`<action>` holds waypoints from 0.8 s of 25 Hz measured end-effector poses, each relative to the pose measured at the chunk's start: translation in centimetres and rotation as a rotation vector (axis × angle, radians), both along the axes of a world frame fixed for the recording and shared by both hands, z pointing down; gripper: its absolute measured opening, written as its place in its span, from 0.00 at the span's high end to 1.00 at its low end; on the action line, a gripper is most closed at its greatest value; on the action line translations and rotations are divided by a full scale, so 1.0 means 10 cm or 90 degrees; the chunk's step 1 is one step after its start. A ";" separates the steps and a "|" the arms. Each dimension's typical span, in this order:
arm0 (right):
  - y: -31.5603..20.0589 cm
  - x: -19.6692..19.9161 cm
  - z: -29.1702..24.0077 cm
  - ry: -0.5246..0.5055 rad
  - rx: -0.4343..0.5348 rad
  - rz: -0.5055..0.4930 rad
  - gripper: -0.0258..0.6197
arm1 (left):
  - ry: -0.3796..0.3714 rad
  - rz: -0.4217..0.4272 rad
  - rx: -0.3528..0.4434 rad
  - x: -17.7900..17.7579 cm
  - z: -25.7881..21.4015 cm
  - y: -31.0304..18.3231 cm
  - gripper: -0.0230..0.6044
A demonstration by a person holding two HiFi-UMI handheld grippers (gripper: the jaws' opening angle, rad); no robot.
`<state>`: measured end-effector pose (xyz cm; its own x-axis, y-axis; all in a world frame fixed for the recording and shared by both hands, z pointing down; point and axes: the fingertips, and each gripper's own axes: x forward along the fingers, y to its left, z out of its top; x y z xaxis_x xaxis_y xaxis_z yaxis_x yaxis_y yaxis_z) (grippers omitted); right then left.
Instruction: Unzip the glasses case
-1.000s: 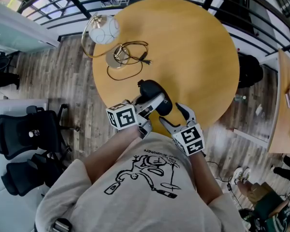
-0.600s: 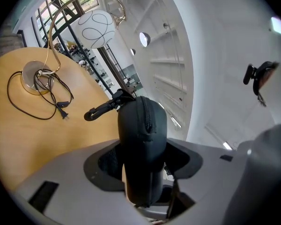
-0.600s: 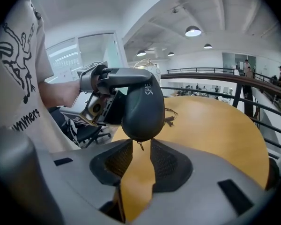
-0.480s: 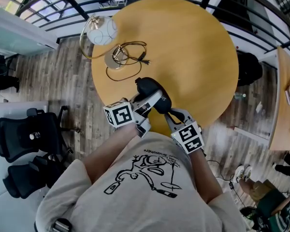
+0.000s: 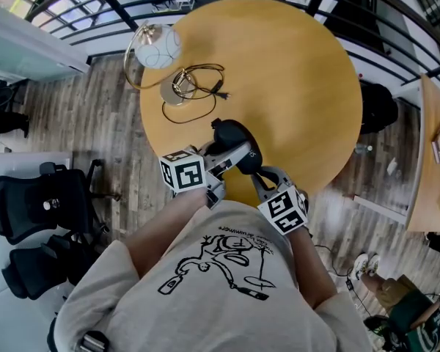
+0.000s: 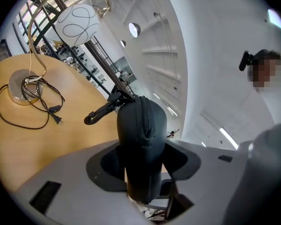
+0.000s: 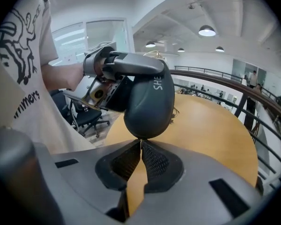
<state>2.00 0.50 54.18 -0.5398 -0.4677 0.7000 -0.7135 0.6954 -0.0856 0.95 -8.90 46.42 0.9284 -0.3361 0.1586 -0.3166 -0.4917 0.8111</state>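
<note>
Standing beside the person, one sees first the round wooden table [image 5: 308, 79], which spreads out beyond the tips of both grippers; only the head view takes in all of it. A lamp [image 5: 155, 46] with a white globe stands on it, well beyond the left gripper [image 5: 233, 155] and off to its left side. A dark cable [image 5: 198, 94] lies in loops around the lamp's base.

The left gripper is clamped on the black glasses case [image 5: 231, 134], with one pad on each long side. Its jaws have just been closing with the case between them. The right gripper view shows what the head view hides: the case is lifted clear of the table top, and it carries white letters on its side. The left gripper view alone shows the zipper seam [image 6: 145, 118] running along the case toward the camera. It also shows a black clip [image 6: 100, 115] hanging at the far end, beyond the jaws.

The right gripper [image 7: 141, 146] sits just under the near end of the case. Its jaws are pressed together at the tips, and a thin metal sliver, apparently the zipper pull [image 7: 140, 142], is pinched between them. From the head view this pinch cannot be made out.
</note>
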 end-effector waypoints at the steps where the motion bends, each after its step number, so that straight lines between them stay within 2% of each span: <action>1: 0.01 0.00 0.02 0.014 0.003 -0.014 0.91 | -0.006 0.008 0.005 0.01 0.00 0.02 0.63; 7: 0.07 0.06 0.09 0.085 0.025 -0.054 0.92 | -0.020 0.041 0.006 0.07 0.06 0.10 0.65; 20: -0.04 0.33 0.05 0.172 0.077 -0.054 0.92 | -0.042 0.113 0.006 0.18 0.12 0.30 0.64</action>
<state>5.27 0.15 54.68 -0.3824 -0.5178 0.7653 -0.6379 0.7471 0.1869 2.77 -5.86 47.62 0.9609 -0.1694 0.2191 -0.2767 -0.5521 0.7865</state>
